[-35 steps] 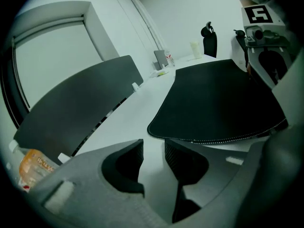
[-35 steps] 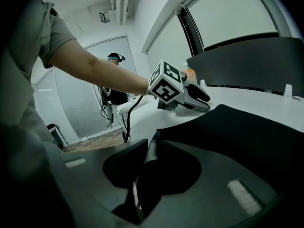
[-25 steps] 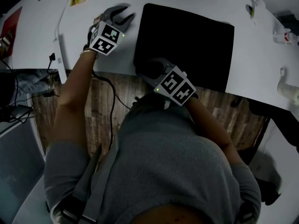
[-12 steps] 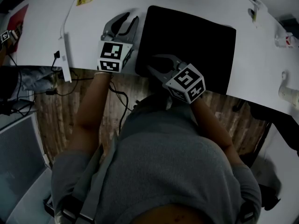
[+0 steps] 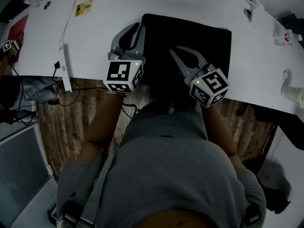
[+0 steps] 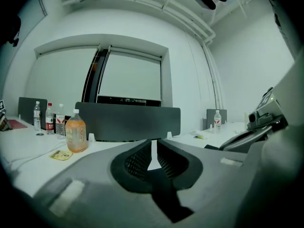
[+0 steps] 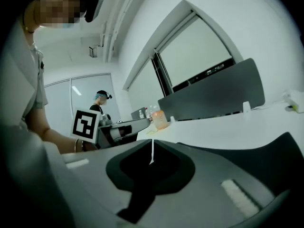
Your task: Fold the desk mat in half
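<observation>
Black and flat, the desk mat [image 5: 202, 39] lies on the white surface [image 5: 95, 32] straight ahead of the person. Its near edge sits close to the surface's front edge and is partly hidden behind the marker cubes [image 5: 124, 75]. The left gripper [image 5: 137, 28] hangs over the mat's left edge and the right gripper [image 5: 174, 50] over its near half, both pointing roughly level across the surface. Both pairs of jaws have just been closing and now stand all but together. Only a hairline of light shows between the tips and nothing visible lies between them, so the mat is not held.

The step in hand looks to be the first grasp, and closed jaws up in the air cannot make it. It seems best to open the jaws and bring both grippers down to one edge, likely the near one, at two places well apart, toward the corners. Each gripper should tip so that one jaw slides under the edge and the other comes down on top, then pinch firmly. A limp mat would probably sag between close grips, and an uneven lift would skew the fold. Both sides should therefore rise together and travel straight to the far edge, corner onto corner.
</observation>
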{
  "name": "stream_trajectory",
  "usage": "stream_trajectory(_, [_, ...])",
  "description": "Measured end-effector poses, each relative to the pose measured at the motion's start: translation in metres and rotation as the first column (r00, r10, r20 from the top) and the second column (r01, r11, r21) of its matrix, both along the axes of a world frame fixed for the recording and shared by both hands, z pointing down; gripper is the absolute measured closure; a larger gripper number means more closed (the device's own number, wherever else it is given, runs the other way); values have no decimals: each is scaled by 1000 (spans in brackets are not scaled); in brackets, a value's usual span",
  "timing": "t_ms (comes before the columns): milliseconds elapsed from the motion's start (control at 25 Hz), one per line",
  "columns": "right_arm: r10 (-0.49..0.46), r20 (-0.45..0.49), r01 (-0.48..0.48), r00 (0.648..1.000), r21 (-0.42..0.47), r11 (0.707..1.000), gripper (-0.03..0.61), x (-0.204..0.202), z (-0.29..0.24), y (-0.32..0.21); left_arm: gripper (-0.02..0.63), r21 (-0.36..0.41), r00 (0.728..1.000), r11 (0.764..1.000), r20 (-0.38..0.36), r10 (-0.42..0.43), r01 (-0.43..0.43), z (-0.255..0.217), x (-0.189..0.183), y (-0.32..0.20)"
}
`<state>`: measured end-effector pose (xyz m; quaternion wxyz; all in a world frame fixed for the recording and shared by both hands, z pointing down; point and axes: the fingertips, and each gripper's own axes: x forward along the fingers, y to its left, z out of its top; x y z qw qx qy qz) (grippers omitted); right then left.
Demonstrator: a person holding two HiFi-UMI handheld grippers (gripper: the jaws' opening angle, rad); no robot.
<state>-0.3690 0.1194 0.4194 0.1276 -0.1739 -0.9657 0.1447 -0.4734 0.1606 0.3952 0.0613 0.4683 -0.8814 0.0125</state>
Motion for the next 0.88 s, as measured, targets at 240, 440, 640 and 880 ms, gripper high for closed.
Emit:
stream_trajectory(240, [138,102,-143,985,45,989,572,12,-41,-51,586,23,999,999,34,24,-25,-26,21,-25])
stream_trajectory(440, [198,189,-217,962,88,972,575,21,-76,-72,600,75,999,996,3,41,-41,-46,35,-39])
stream_trajectory(640, [218,232,-239,948,64,969,577,32,-97,-82,615,170,997,985,-61,45,-34,-68,46,-46])
stream_trajectory(880, [242,275,-265,931,47,963,577,48,-116,-96,615,188,999,982,-29,34,-28,-86,64,-55])
